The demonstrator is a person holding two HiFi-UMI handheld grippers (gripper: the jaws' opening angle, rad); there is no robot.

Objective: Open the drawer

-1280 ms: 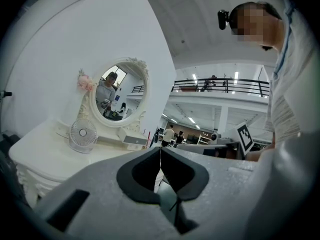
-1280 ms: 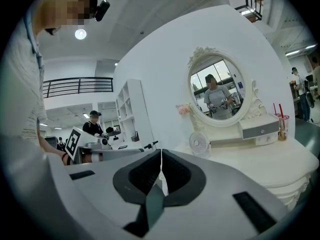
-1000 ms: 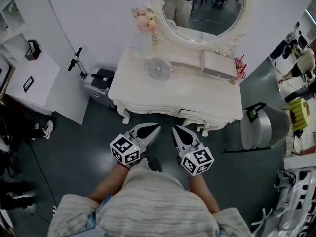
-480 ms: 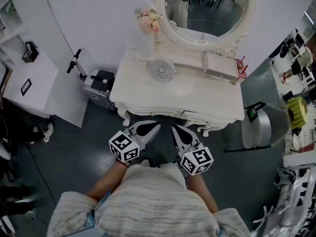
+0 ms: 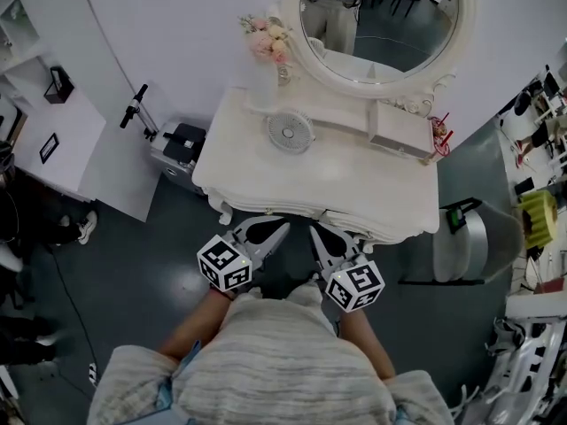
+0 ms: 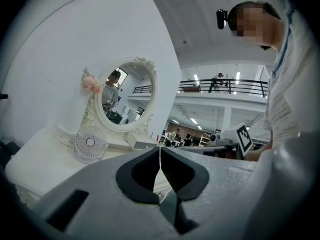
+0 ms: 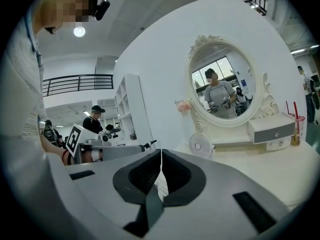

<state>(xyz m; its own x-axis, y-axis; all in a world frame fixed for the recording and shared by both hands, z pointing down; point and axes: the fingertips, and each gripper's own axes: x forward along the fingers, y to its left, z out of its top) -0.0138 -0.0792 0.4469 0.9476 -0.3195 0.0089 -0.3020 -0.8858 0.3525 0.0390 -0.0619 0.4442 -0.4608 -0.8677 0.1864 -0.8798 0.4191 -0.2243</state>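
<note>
A white dressing table [image 5: 266,180] stands against the wall in the head view. A small drawer box [image 5: 400,131] with a grey front and a knob [image 7: 271,129] sits on its top at the right, and it looks closed. More drawer fronts [image 5: 350,221] run under the table's front edge. My left gripper [image 5: 285,227] and right gripper [image 5: 312,231] point side by side at that front edge, just short of it. The left gripper [image 6: 160,149] has its jaws shut on nothing. The right gripper [image 7: 161,153] is likewise shut and empty.
On the table top are a small round fan [image 5: 290,134], a vase of pink flowers [image 5: 266,42], an oval mirror [image 5: 381,25] and a red cup [image 5: 440,135]. A grey machine [image 5: 177,149] stands left of the table, a grey bin [image 5: 465,237] right of it.
The table has come nearer in the head view: its front edge now lies right at both gripper tips. Both grippers stay shut and side by side.
</note>
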